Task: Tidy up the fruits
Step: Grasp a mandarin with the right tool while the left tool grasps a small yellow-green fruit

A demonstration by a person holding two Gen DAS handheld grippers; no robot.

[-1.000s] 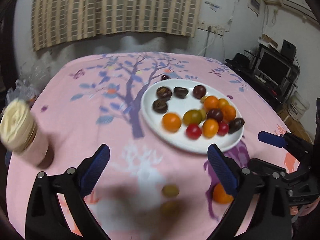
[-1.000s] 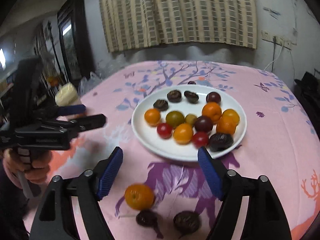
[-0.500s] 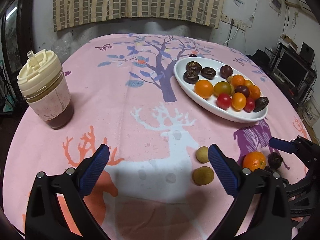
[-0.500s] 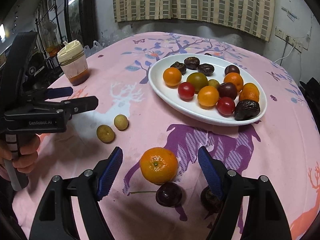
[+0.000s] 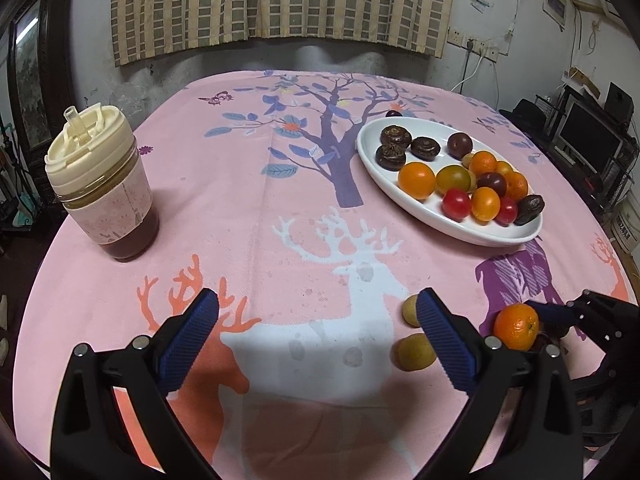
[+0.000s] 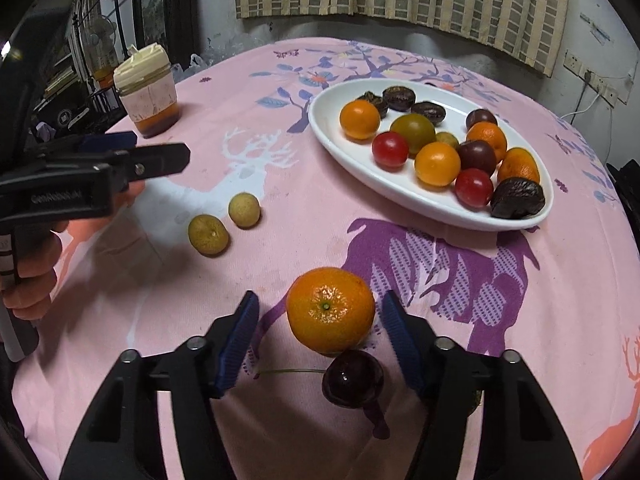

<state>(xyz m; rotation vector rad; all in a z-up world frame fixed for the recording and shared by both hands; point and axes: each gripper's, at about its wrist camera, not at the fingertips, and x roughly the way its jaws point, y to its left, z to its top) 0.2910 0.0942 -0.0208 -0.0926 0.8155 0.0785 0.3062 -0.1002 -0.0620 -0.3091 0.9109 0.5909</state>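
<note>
- The right gripper [image 6: 316, 336] has come closer: its open fingers now stand on both sides of the orange [image 6: 330, 309], not touching it.
- The left gripper [image 5: 318, 336] stays wide open and empty, near two yellow fruits [image 5: 414, 352].

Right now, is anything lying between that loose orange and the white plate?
No. In the right wrist view, only bare pink tablecloth with a purple deer print lies between the orange and the plate.

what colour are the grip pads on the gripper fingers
Blue, with a fine ribbed texture, on black fingers; clearest on the left gripper in the left wrist view.
</note>
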